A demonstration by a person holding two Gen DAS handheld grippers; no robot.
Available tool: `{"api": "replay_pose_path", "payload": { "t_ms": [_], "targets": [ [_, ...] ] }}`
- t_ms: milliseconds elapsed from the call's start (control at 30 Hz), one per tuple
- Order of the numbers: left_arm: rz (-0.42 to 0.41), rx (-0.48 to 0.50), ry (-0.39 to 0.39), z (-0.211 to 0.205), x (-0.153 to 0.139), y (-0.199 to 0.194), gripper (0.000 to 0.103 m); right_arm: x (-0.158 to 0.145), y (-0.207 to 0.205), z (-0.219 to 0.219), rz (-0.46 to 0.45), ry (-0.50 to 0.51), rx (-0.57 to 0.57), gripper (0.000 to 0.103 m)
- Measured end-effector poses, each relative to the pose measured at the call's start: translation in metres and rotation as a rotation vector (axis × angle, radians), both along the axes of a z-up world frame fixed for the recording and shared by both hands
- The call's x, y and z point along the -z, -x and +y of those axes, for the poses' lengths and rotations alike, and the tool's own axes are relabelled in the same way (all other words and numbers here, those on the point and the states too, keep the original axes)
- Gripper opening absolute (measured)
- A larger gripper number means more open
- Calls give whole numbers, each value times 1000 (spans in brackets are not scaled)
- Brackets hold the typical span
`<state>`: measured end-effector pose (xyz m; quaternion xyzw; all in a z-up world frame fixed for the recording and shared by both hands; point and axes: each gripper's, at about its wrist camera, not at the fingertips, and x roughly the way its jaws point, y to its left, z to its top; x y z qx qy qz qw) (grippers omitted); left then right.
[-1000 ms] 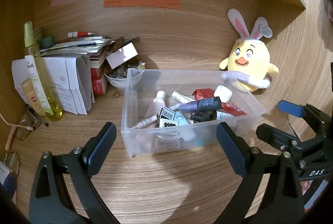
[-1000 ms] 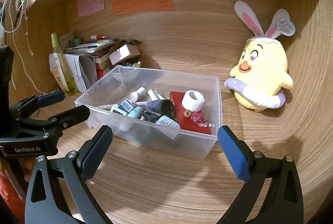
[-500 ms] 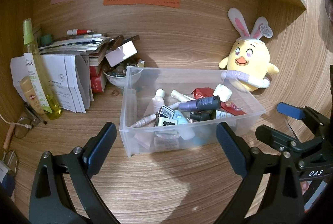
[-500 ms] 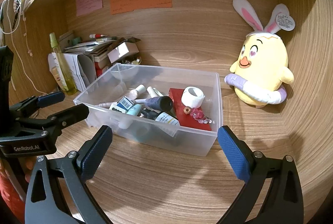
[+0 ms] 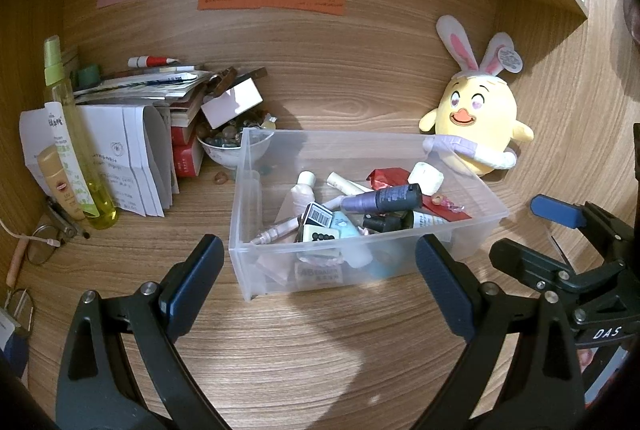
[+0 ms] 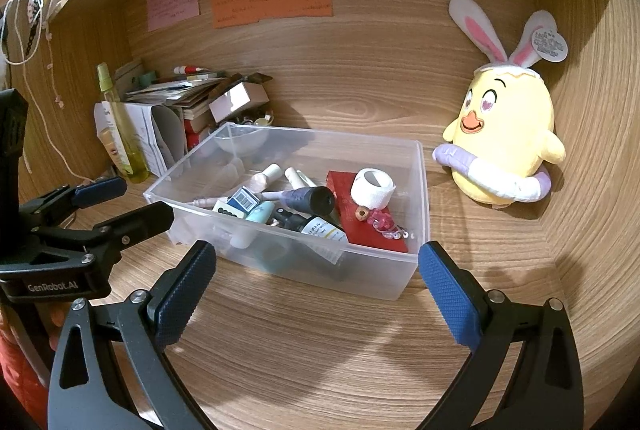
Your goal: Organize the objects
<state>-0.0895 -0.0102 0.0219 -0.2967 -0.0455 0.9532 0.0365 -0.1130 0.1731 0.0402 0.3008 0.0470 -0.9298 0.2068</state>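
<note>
The clear plastic bin (image 5: 360, 230) sat on the wooden desk (image 5: 320, 350), and everything else is placed against it: the plush chick (image 6: 508, 146) stood behind its right end, near but apart, and the stack of papers and books (image 5: 152, 118) lay off its left end with a small bowl of stones (image 5: 228, 146) just beside its back-left corner. Both tools hovered short of the bin's near wall, the left gripper (image 5: 316, 290) and the right gripper (image 6: 316, 290) each with fingers spread wide and nothing between them. Inside the bin lay a loose jumble: a dark-capped purple bottle (image 6: 304, 199) across the middle, a white tape roll (image 6: 373, 188) resting on a red packet (image 6: 360, 226) toward the right end, and a barcoded little box (image 5: 318, 218) near the front wall. The bin looked thin-walled and light, likely to flex if pinched at one wall and to slide easily on the smooth wood (its contents would shift with it), so a grip on the rim at each short end seemed the safer hold. The bottle appeared rigid, round and probably slippery, best taken across its body; the tape roll seemed soft and forgiving. What lay beneath the pile was hard to make out through the cloudy plastic.
</note>
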Motion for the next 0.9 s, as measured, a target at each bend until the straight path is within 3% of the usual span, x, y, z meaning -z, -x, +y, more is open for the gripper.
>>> {"api": "replay_pose_path", "payload": {
  "t_ms": [900],
  "targets": [
    [1, 31, -6, 6, -4, -5, 98, -7, -2, 4, 20, 16, 11, 101]
  ]
}}
